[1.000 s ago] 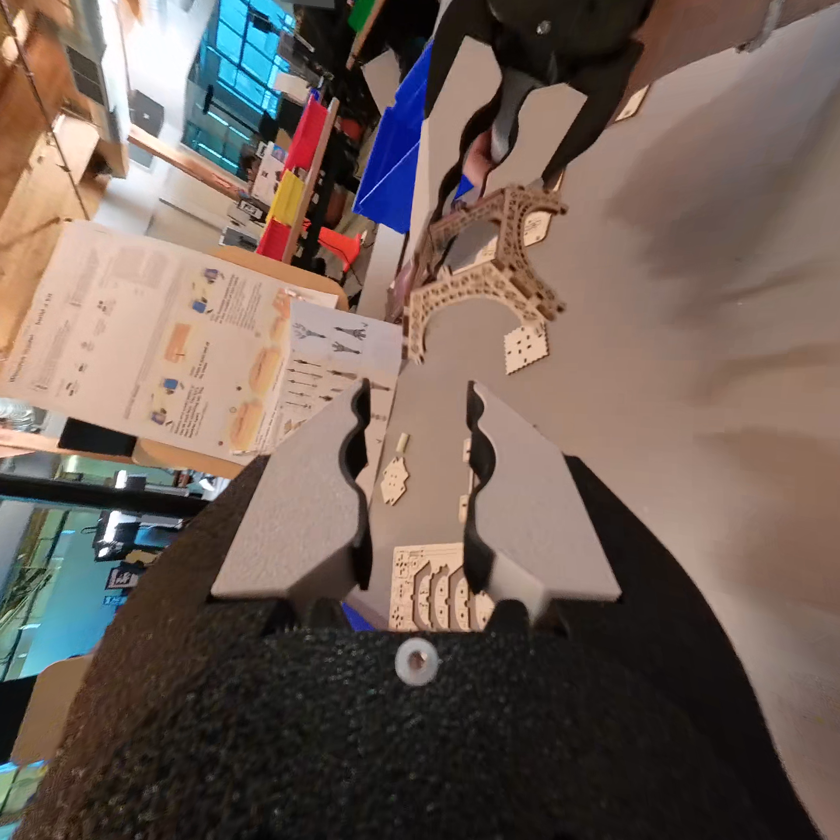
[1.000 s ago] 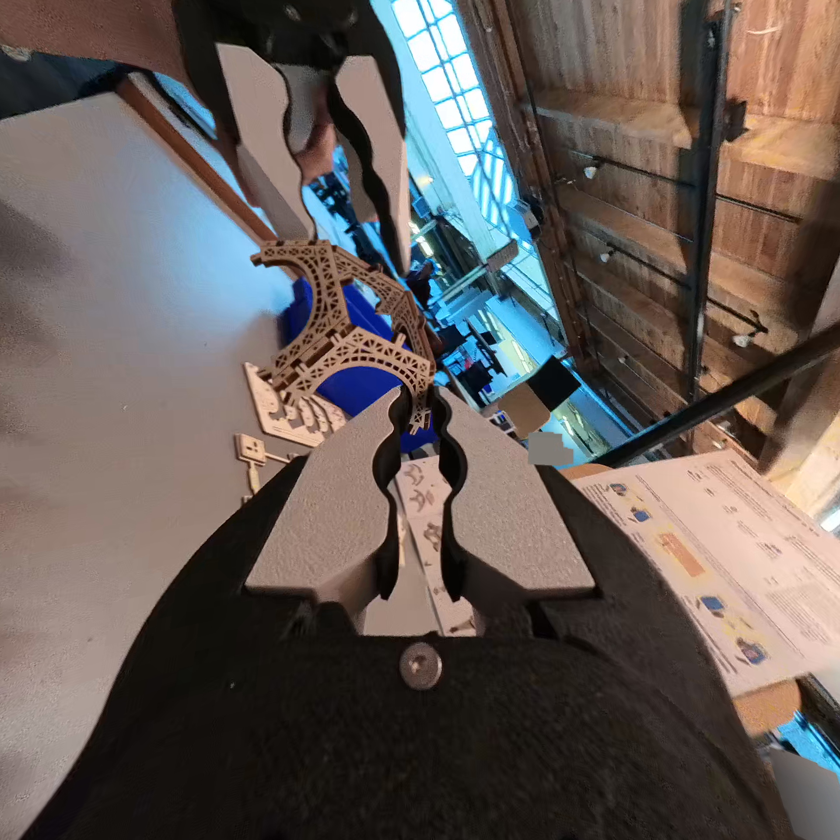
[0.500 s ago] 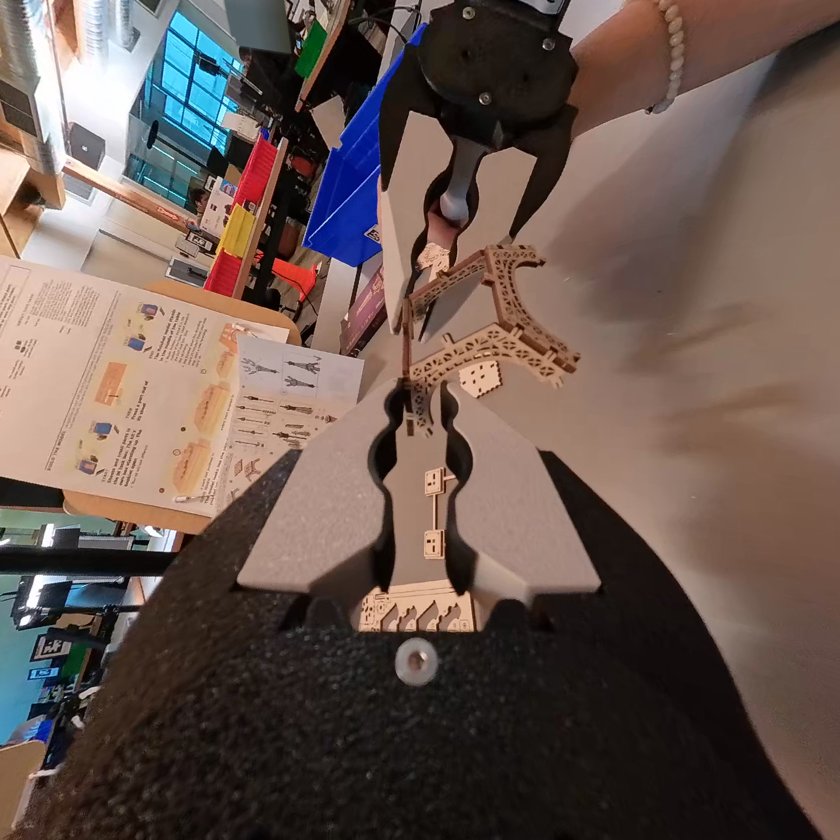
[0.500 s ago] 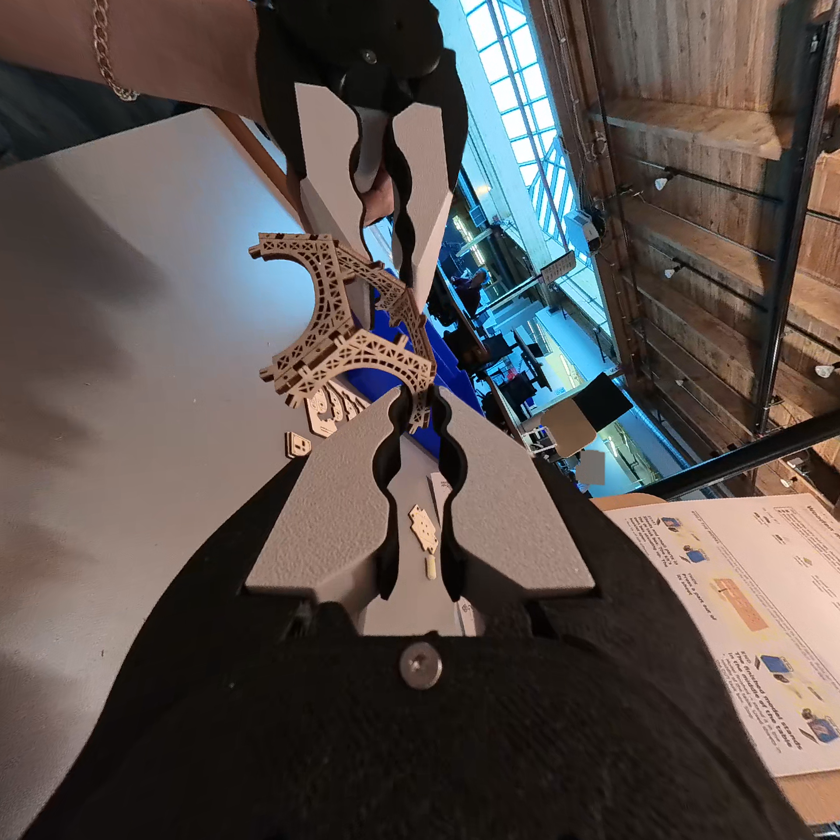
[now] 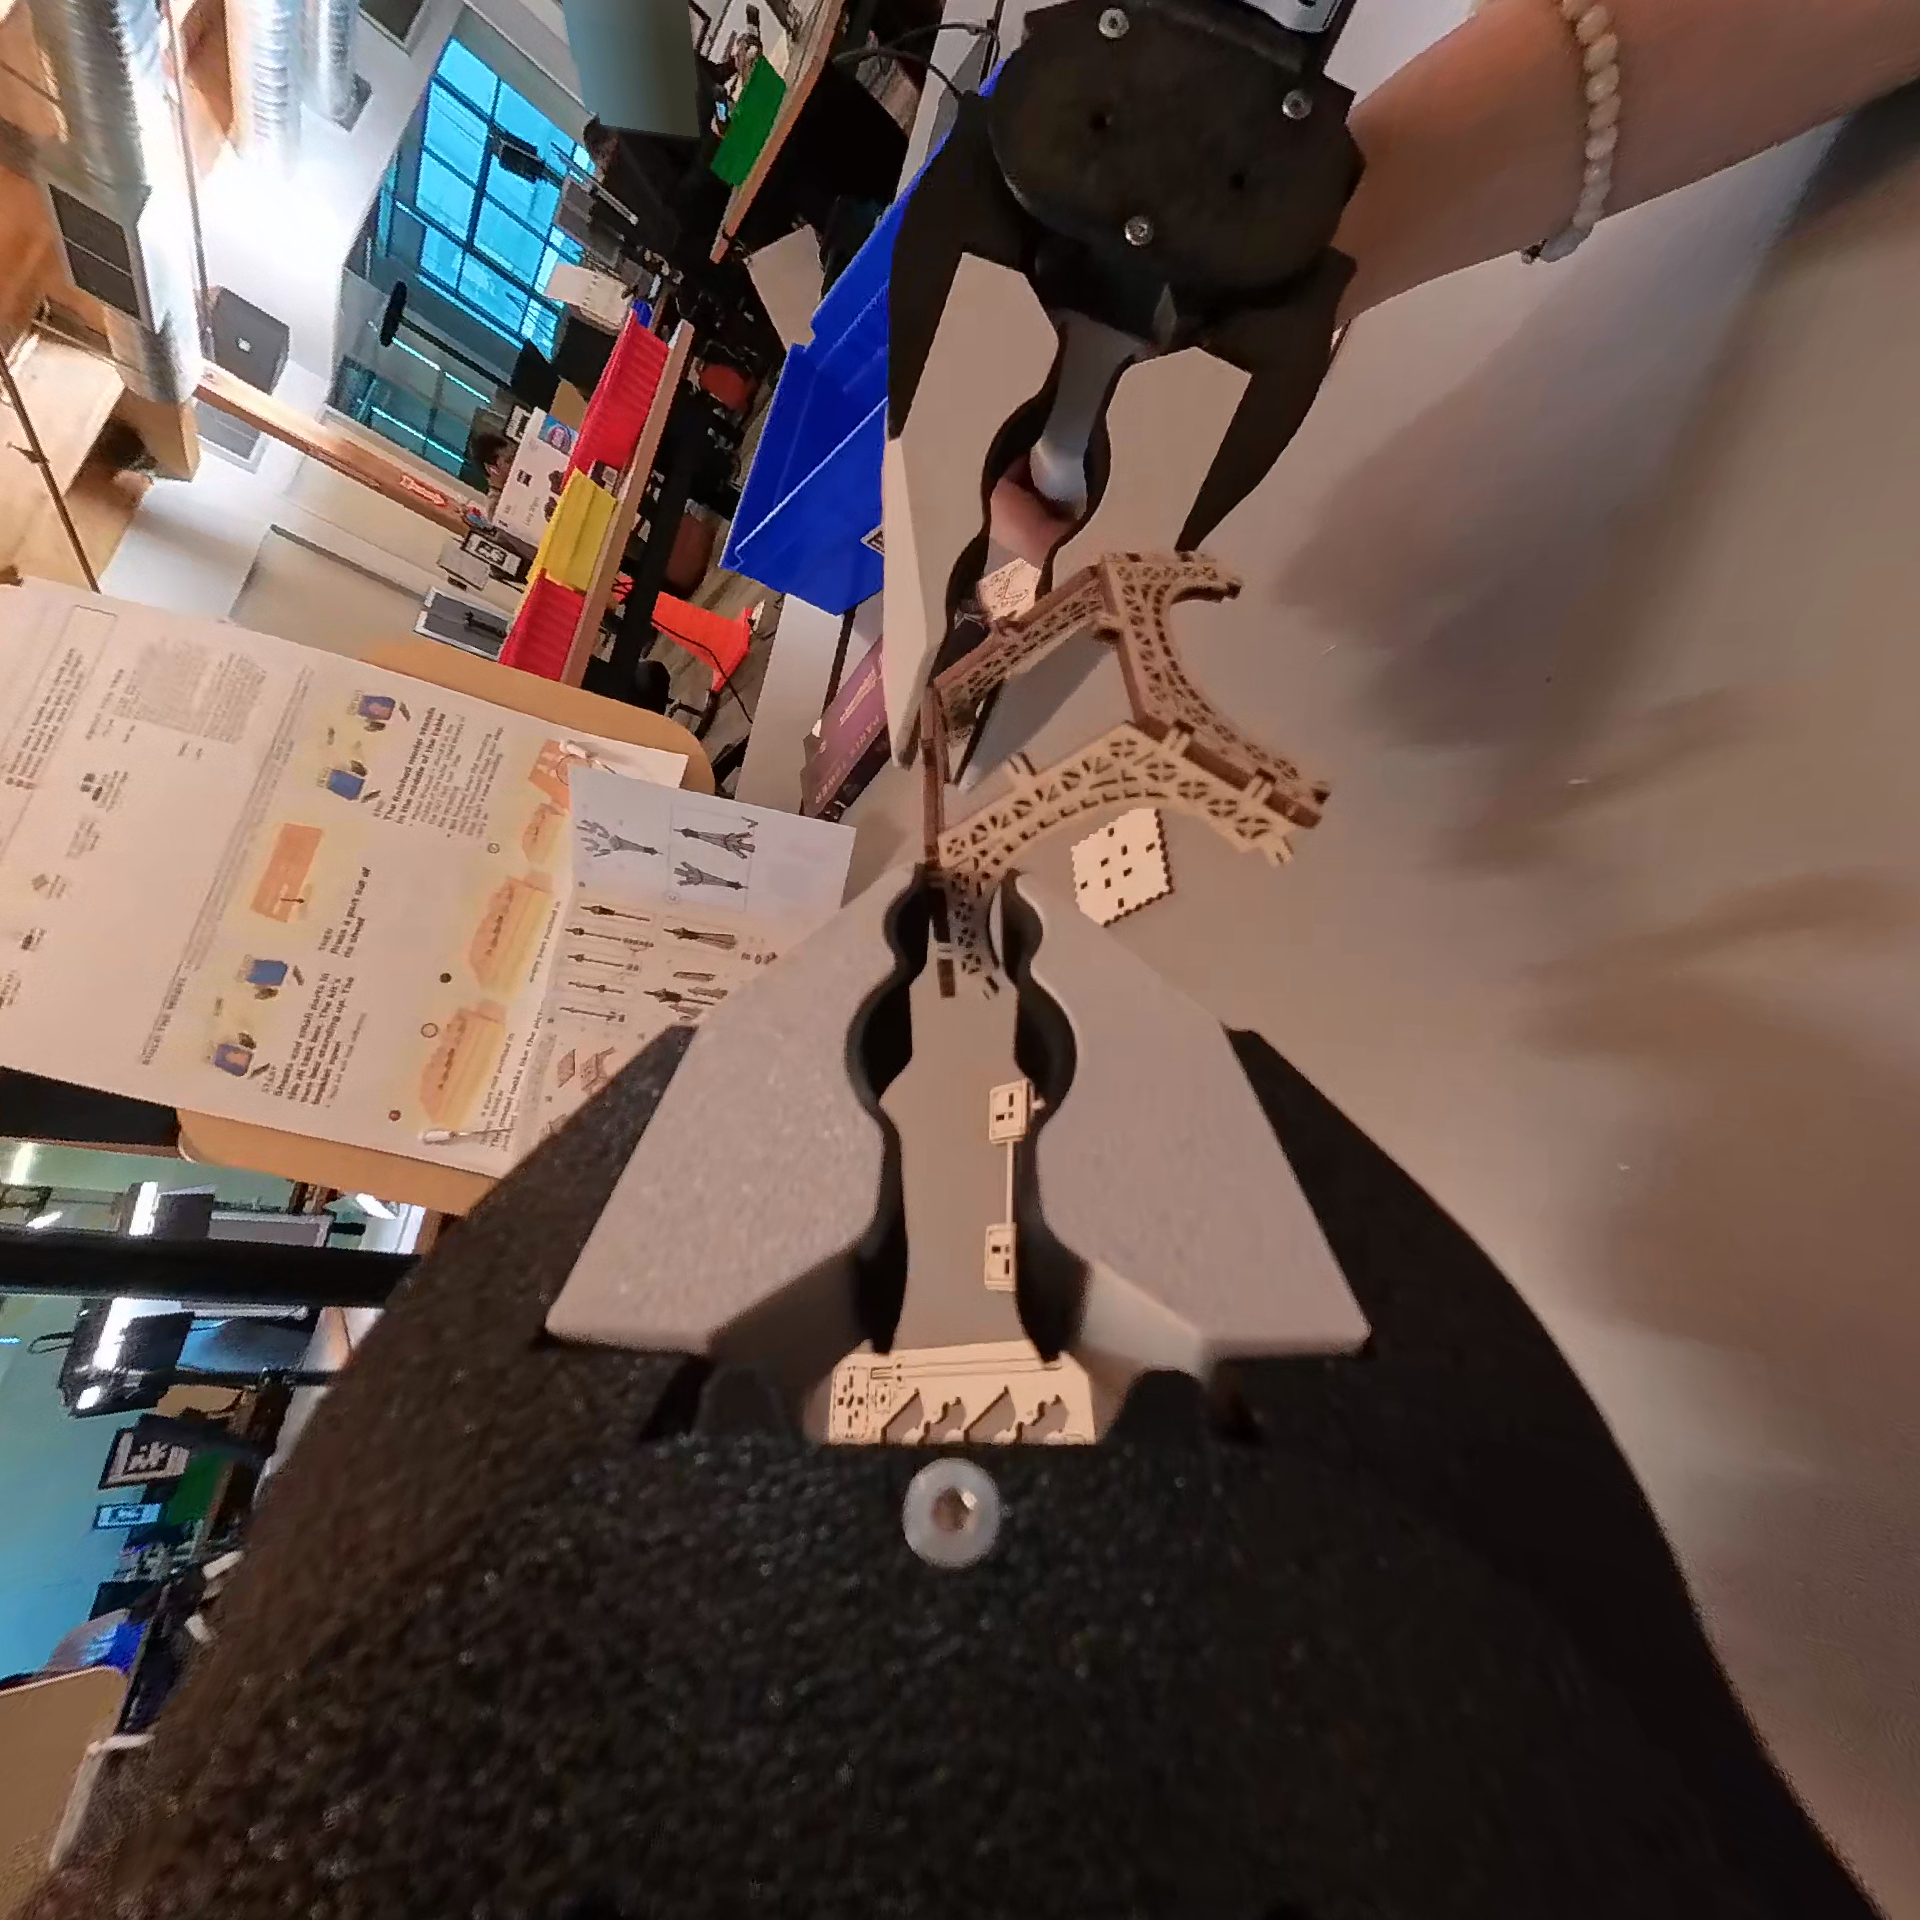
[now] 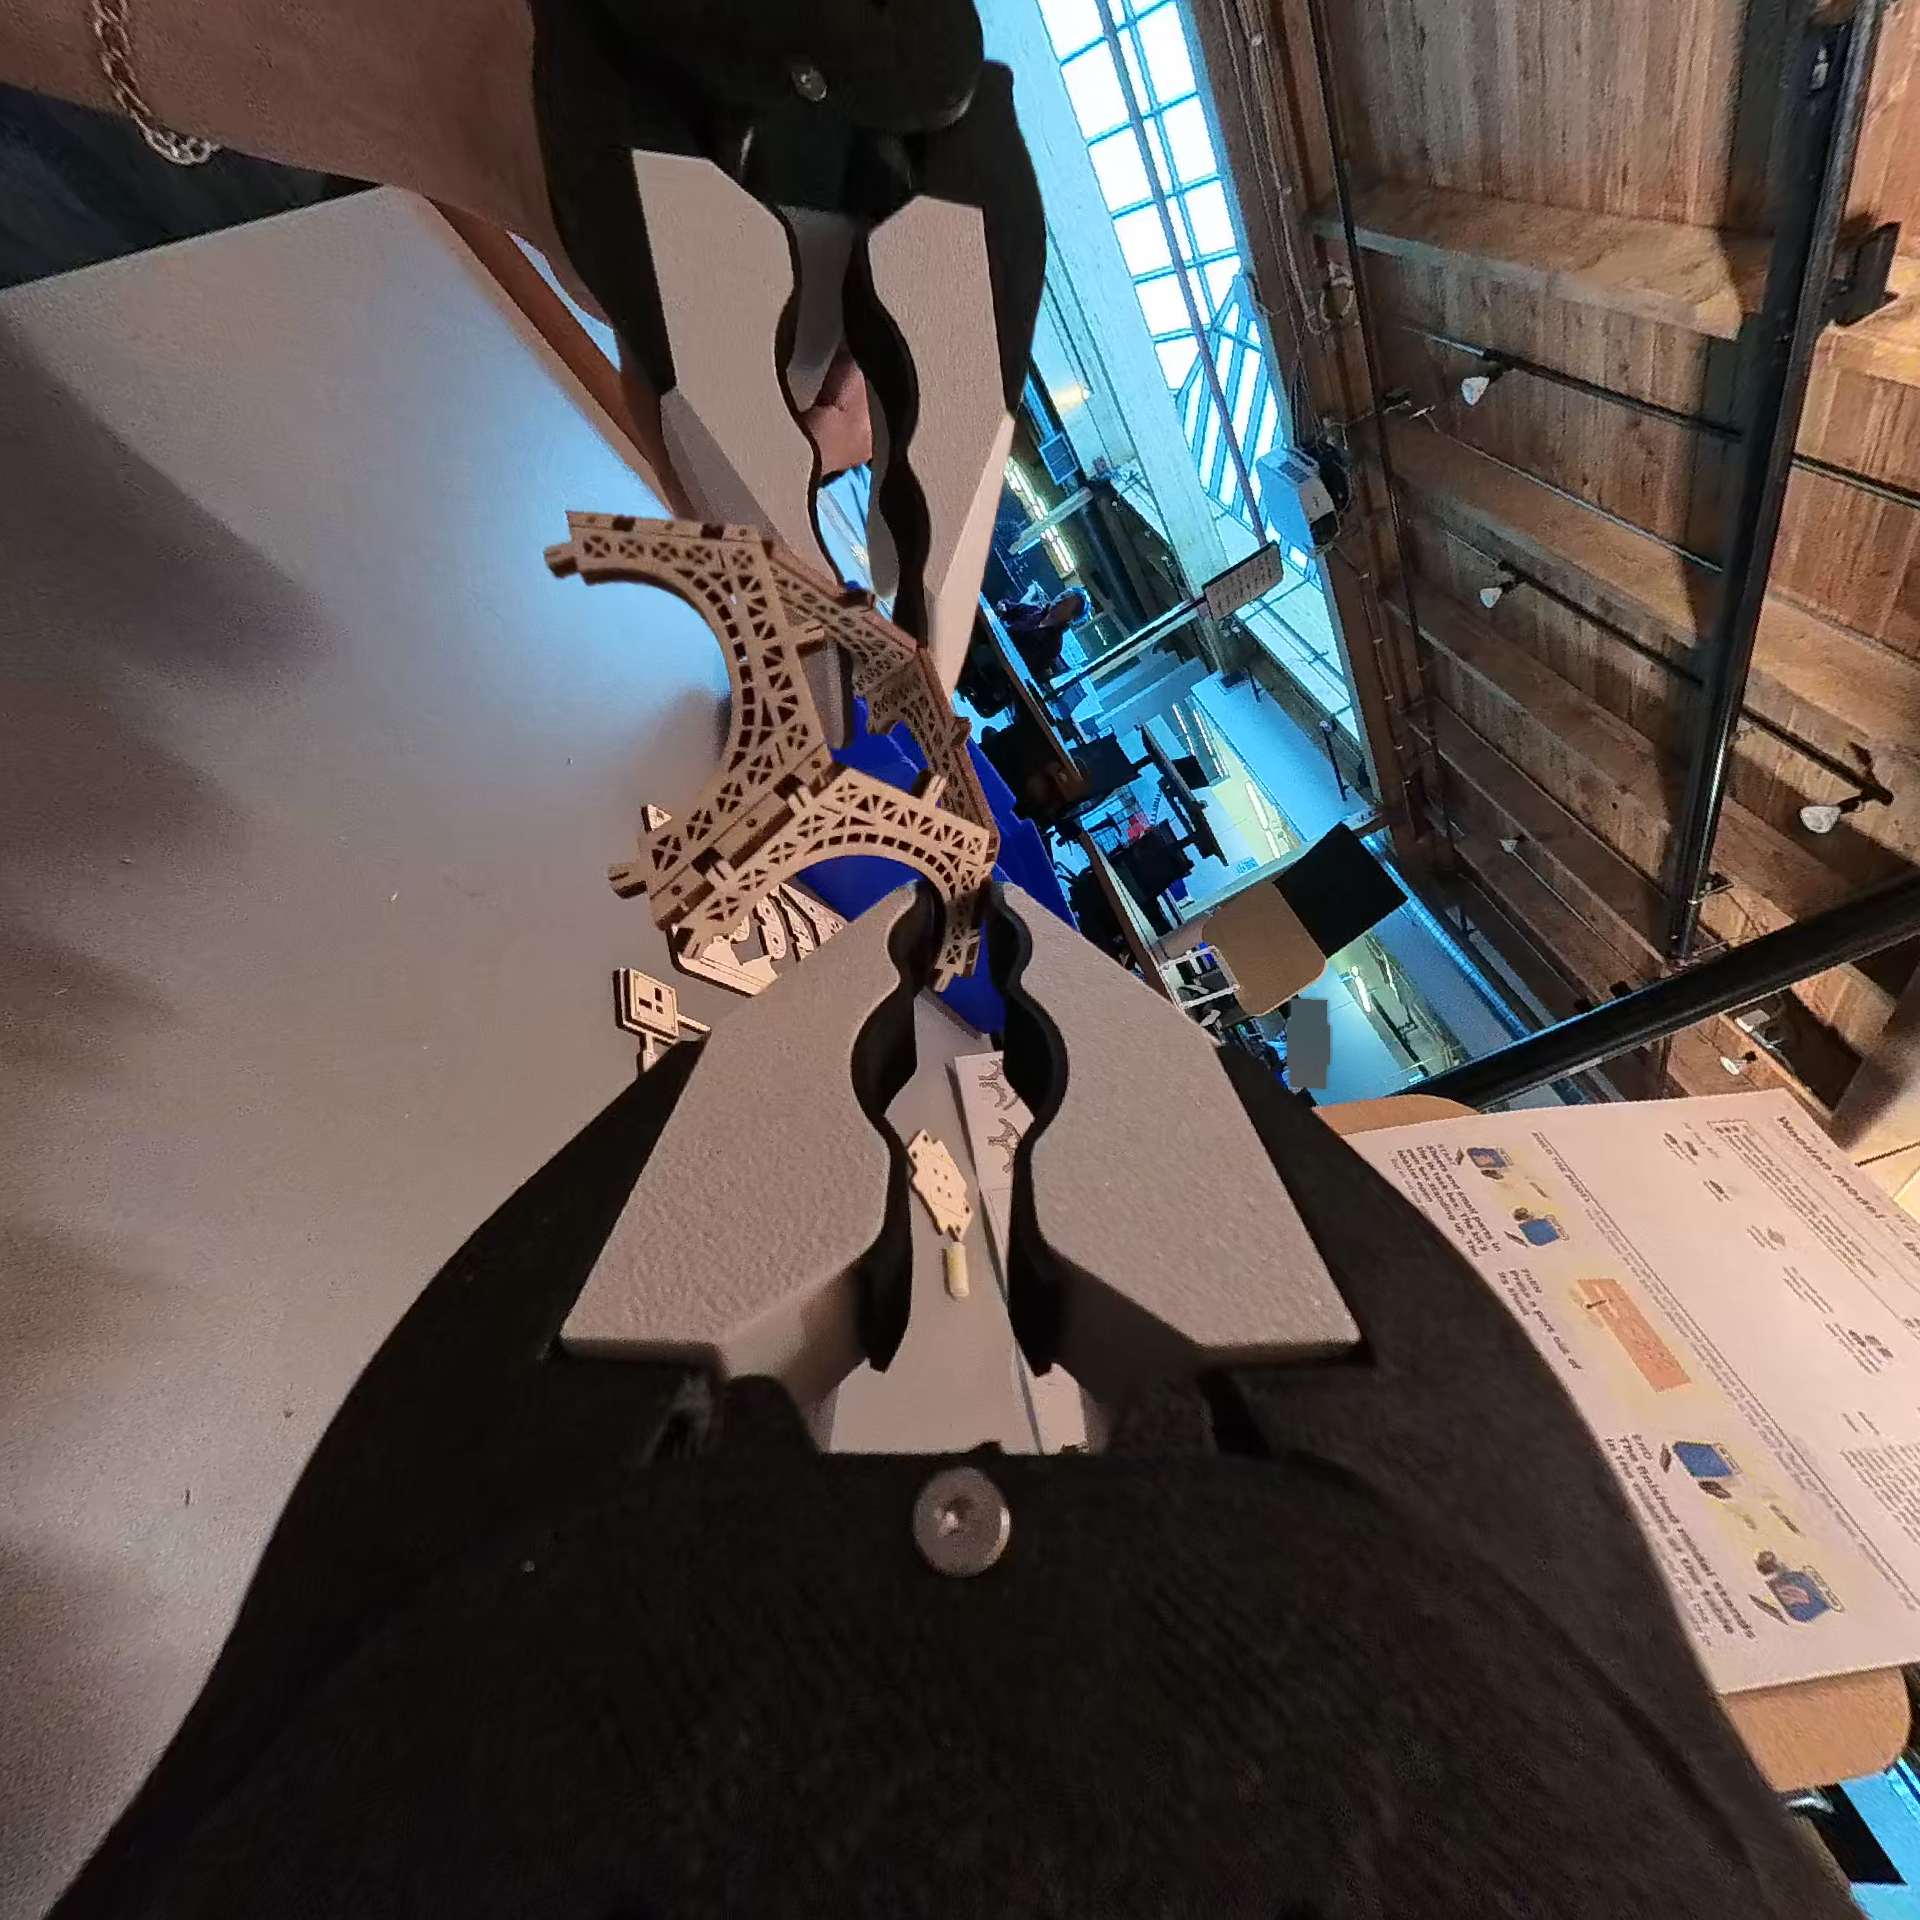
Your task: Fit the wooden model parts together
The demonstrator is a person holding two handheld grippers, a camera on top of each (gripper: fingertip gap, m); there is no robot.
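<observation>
A wooden lattice tower base with arched legs (image 5: 1174, 748) hangs in the air between my two grippers over the grey table (image 5: 1558, 1039). My left gripper (image 5: 961, 904) is shut on the tip of one leg. My right gripper (image 5: 940, 748) comes in from the far side and is shut on a neighbouring leg. In the right wrist view the model (image 6: 769, 748) shows its arches. There my right gripper (image 6: 956, 920) pinches a leg tip, and my left gripper (image 6: 909, 623) closes on the model from above.
Loose parts lie on the table: a square perforated plate (image 5: 1122, 868), a strip with two squares (image 5: 1013, 1174), a cut-out sheet (image 5: 961, 1403), a small plate (image 6: 940, 1184) and a peg (image 6: 956, 1273). Instruction sheets (image 5: 260, 883) lie at the left edge. A blue bin (image 5: 821, 499) stands beyond them. Both grippers' tips are close together, under 4 cm apart. The square perforated plate (image 5: 1122, 868) sits 15 cm or so from the ends of my right fingers.
My left gripper was open and away from the model; it moved in and shut on a leg tip. The right gripper kept its hold, and the model has risen off the table.
</observation>
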